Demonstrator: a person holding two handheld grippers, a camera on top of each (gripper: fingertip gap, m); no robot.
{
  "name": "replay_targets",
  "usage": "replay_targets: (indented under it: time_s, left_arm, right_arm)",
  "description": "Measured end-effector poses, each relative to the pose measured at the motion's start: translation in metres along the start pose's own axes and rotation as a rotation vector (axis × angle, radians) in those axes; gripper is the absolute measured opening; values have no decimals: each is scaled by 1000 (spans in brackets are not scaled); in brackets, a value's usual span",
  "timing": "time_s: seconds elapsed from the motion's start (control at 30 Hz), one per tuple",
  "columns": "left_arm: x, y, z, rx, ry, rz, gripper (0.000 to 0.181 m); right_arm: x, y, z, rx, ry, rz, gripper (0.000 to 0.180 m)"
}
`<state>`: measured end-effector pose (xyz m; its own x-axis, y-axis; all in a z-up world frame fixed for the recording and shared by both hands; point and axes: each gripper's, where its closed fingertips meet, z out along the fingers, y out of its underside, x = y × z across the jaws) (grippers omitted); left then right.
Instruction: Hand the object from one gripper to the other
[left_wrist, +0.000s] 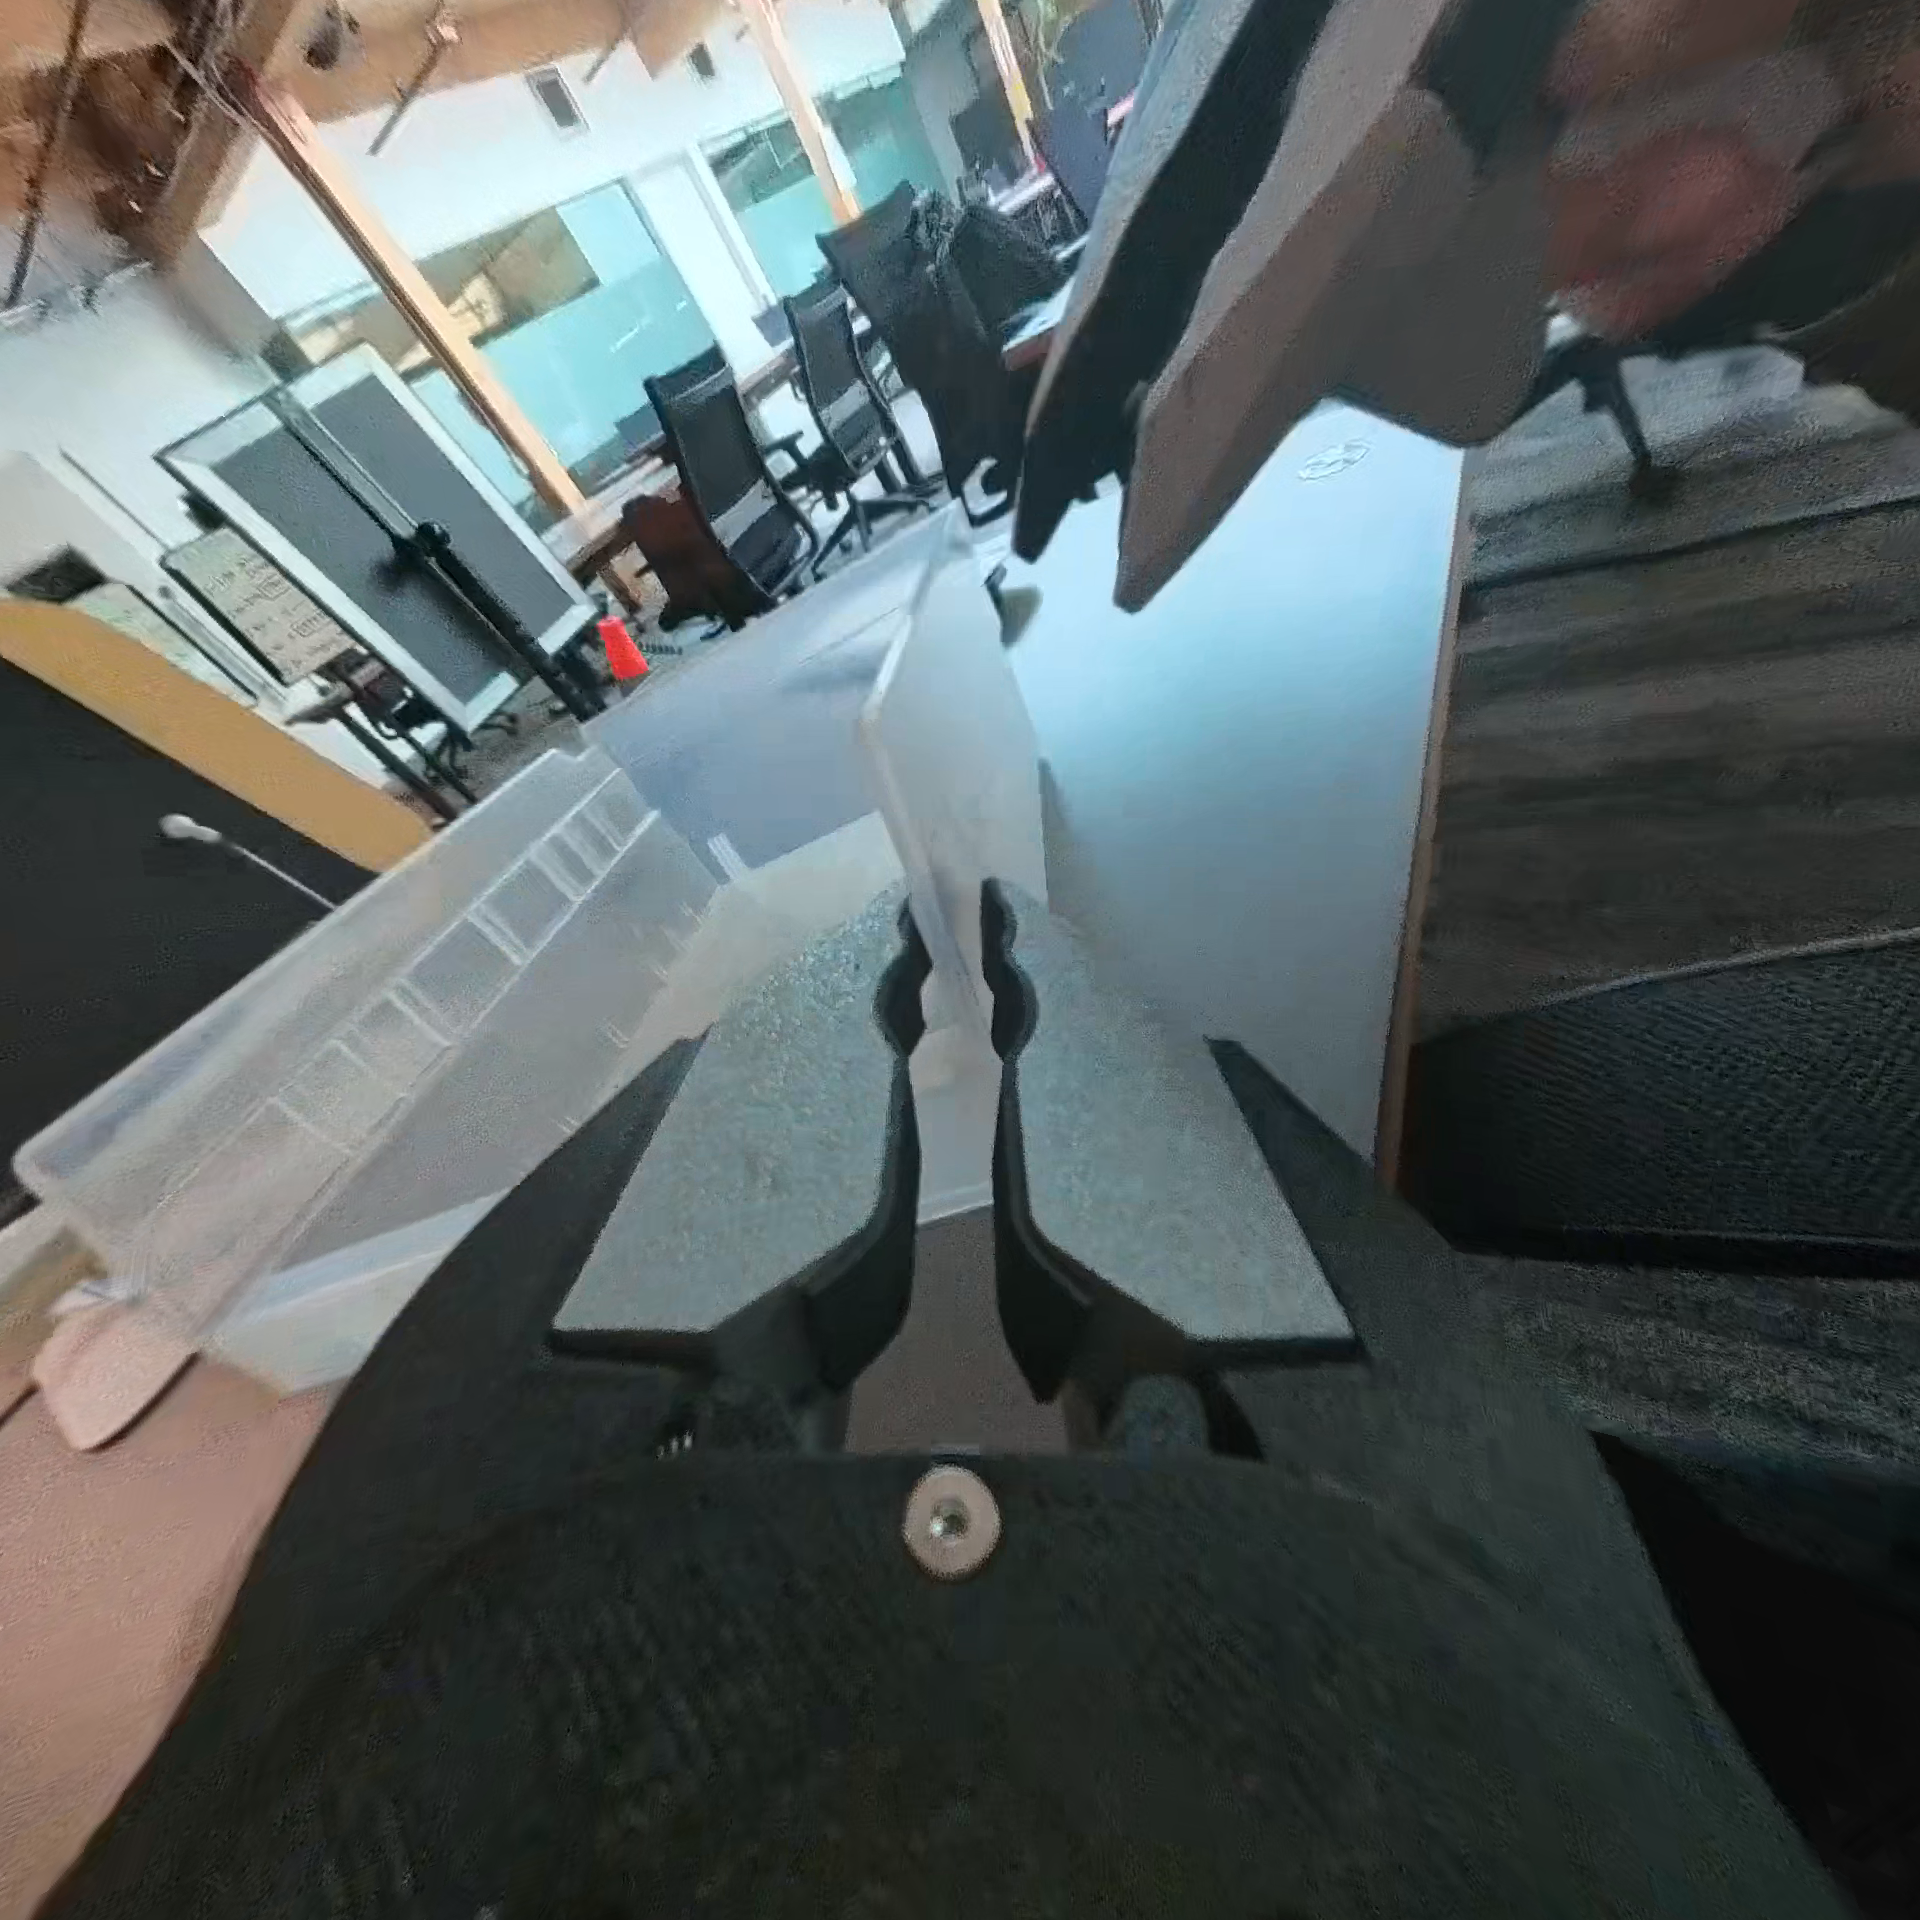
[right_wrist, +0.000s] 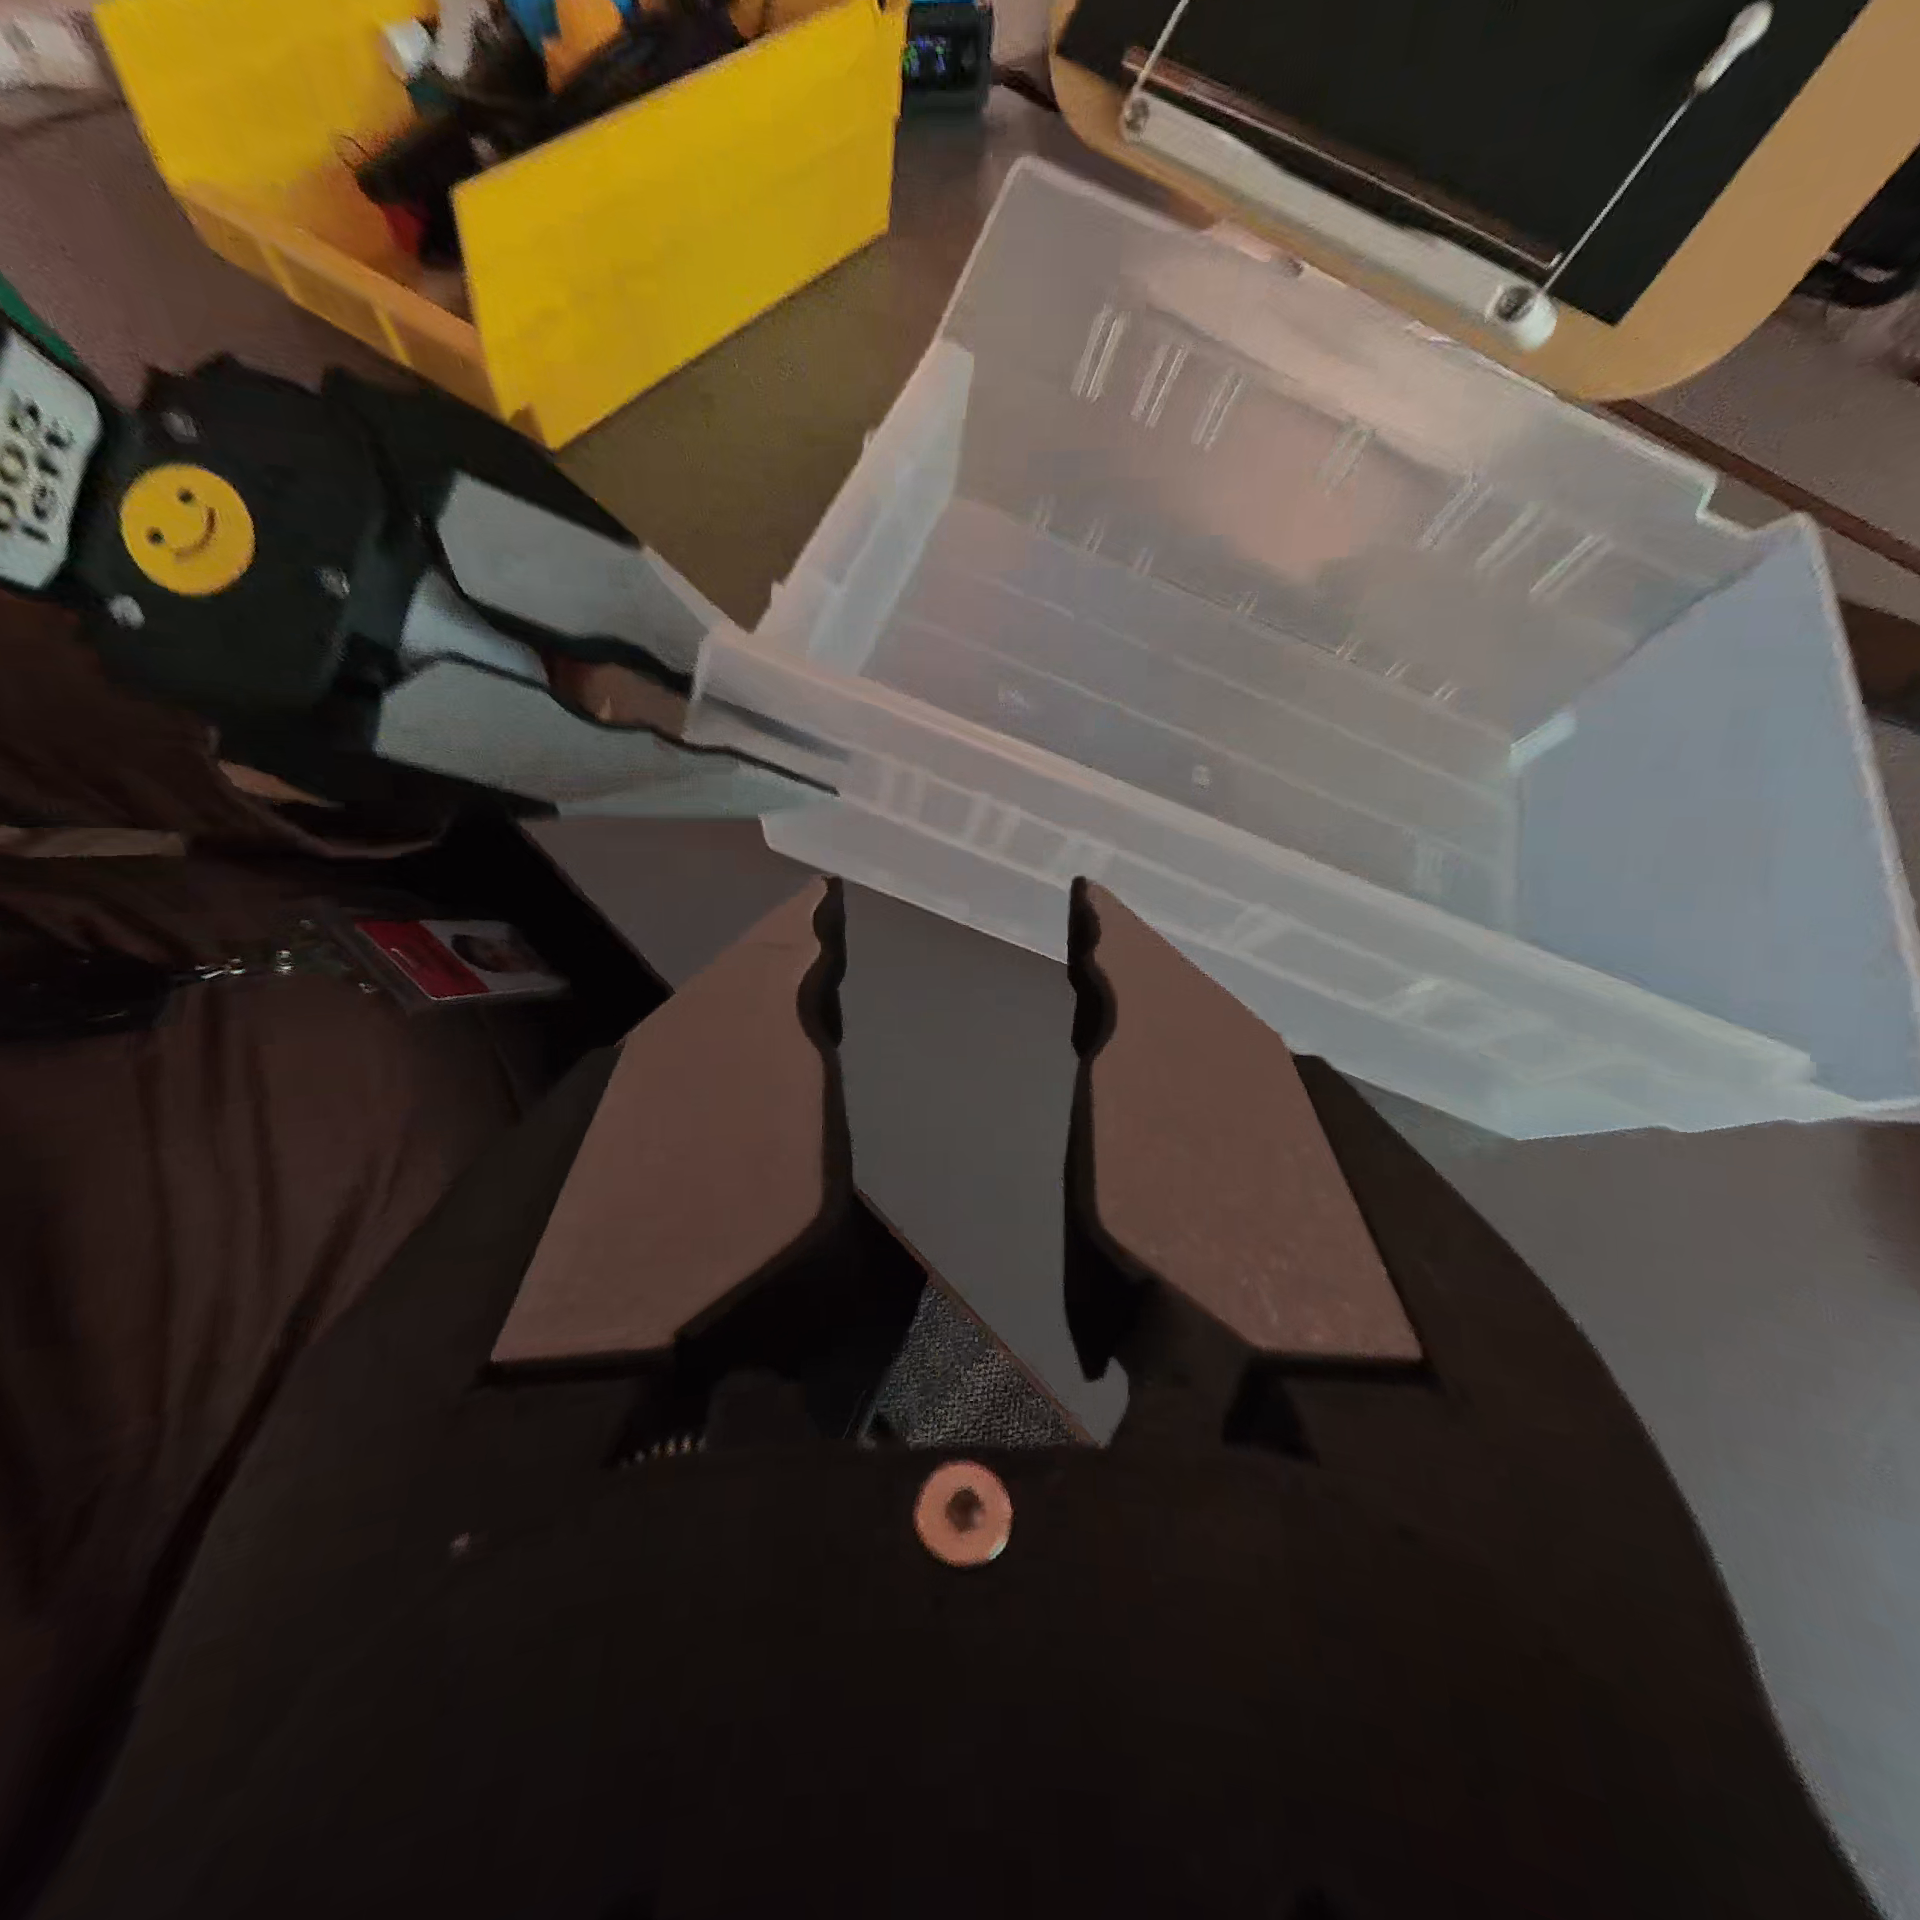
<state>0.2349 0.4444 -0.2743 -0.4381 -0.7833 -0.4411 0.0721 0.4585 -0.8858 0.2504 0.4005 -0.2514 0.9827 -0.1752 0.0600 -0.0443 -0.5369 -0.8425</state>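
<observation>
The right gripper (right_wrist: 956, 914) is parted, its tips just under the near rim of the clear bin (right_wrist: 1226, 665), not gripping it. The left gripper (right_wrist: 769, 743) is clamped on the bin's wall, holding it tilted above the table (right_wrist: 727, 457). Beyond sits a yellow bin (right_wrist: 644, 239).

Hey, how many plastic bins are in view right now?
2. The clear bin is held up by the left gripper, pinched at its wall. The yellow bin sits on the table behind it. Others may be out of frame.
</observation>
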Motion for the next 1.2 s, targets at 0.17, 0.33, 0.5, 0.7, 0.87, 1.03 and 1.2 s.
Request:
replay_targets:
  time_s: [0.17,0.33,0.5,0.7,0.87,1.03,1.2]
  left_arm:
    - [11,11,-4,-62,98,-219,8]
    - [-32,-15,-83,20,92,-305,24]
    - [-92,42,-148,-148,-92,-281,34]
    - [-122,100,-211,-238,-228,-339,35]
    - [-134,121,-243,-259,-299,-345,41]
    - [-134,115,-212,-268,-266,-310,49]
    - [-153,131,-178,-427,-386,-77,57]
  right_arm:
    - [-20,-24,26,104,-56,-8,47]
    - [-54,-45,70,188,-96,-91,55]
    - [-63,-35,106,32,31,-263,35]
    - [-12,17,69,-375,262,-586,0]
    - [95,40,-25,-573,590,-477,28]
    - [42,35,1,-250,115,-198,42]
    - [5,11,34,11,-35,-115,58]
